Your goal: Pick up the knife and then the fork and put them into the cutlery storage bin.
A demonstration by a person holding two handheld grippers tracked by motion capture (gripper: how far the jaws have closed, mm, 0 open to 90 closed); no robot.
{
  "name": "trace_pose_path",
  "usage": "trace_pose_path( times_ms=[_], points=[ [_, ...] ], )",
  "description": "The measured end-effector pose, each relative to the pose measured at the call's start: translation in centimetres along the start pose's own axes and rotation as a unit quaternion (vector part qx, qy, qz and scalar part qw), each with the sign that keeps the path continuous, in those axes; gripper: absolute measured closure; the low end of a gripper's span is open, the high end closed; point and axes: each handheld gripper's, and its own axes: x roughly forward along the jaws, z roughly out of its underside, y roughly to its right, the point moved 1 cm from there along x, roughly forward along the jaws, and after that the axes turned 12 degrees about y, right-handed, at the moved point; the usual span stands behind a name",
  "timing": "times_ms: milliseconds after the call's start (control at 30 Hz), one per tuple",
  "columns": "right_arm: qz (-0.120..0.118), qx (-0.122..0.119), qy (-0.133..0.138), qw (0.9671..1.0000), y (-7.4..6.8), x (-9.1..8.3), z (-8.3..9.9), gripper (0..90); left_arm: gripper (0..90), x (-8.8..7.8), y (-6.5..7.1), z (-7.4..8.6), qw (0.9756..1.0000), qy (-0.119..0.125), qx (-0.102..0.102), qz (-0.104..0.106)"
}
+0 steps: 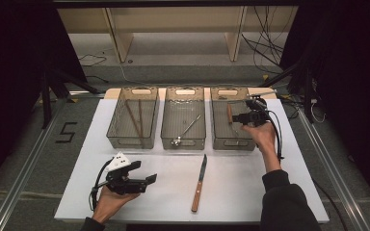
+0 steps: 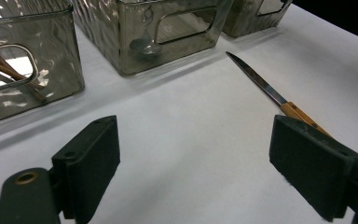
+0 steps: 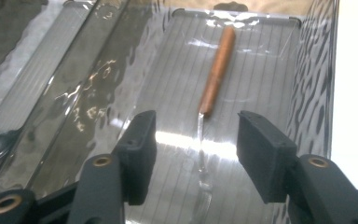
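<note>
Sorting continues: a wooden-handled table knife [image 3: 216,70] lies released in the smoky translucent plastic bin [image 1: 231,139], upper right, below the open right gripper [image 3: 196,140]; a clean lift is advised. The left gripper [image 2: 193,163] is held open.

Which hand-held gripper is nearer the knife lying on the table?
Left. The left hand-held gripper sits just beside the knife; the right hand-held gripper hovers over the far right bin.

A wooden-handled knife [image 3: 216,70] lies flat (blade toward the camera) inside the right-hand bin [image 3: 317,70].

Chopsticks [image 1: 136,118], spoon [image 1: 185,131], table knife [image 1: 199,183]
</note>
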Motion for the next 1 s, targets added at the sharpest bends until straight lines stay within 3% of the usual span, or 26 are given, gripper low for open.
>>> trace_pose_path(
  times_ms=[267,467,700,1000],
  points=[
    [-0.021,-0.022,0.036,0.9989,-0.9,-2.3,0.2,38.8,16.0,0.1,-0.3,0.1,0.9999,-0.006,-0.008,-0.004],
    [-0.04,-0.054,0.076,0.9949,-2.2,-5.2,1.4,35.0,15.9,0.3,0.0,0.1,0.9998,-0.012,-0.014,-0.007],
    [-0.056,-0.095,0.108,0.988,-3.5,-8.5,4.6,31.6,16.0,0.8,1.1,-0.2,0.9994,-0.025,-0.021,-0.006],
    [-0.069,-0.109,0.125,0.9838,-3.8,-10.7,9.7,30.2,16.0,2.5,4.2,-0.4,0.9984,-0.055,-0.015,0.006]
  ],
)
